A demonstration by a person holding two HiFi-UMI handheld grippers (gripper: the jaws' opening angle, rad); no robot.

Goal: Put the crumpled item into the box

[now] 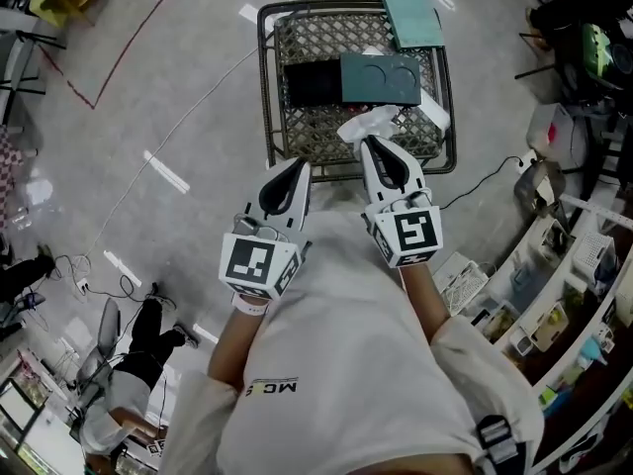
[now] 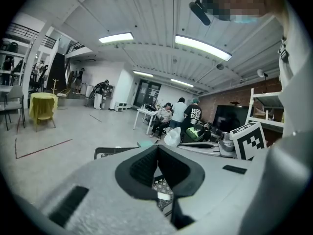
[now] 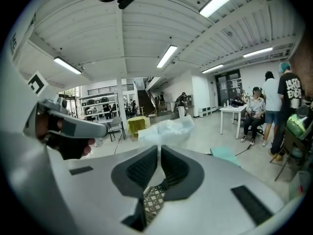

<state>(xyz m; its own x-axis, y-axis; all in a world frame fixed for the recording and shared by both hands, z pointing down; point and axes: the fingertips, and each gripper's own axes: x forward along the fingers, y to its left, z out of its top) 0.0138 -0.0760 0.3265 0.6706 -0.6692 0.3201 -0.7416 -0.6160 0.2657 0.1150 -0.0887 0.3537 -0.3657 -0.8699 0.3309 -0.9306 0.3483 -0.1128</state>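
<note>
The crumpled item is a white wad of thin plastic or paper [image 1: 368,125]; my right gripper [image 1: 369,144] is shut on it just above the near rim of the box. The box is a wire mesh basket [image 1: 265,87] on the floor, holding a black flat thing [image 1: 312,82] and a dark teal tray [image 1: 381,77]. In the right gripper view the wad [image 3: 166,129] bulges past the closed right gripper [image 3: 159,148], with mesh [image 3: 154,199] below. My left gripper [image 1: 297,164] hangs beside it, left of the wad, shut and empty. In the left gripper view, the left gripper [image 2: 157,148] also shows nothing held.
A teal sheet [image 1: 410,15] lies across the basket's far right corner. A white cable [image 1: 178,127] runs over the floor at the left. Shelves and clutter [image 1: 574,265] crowd the right side. People sit at a table [image 2: 166,116] farther off.
</note>
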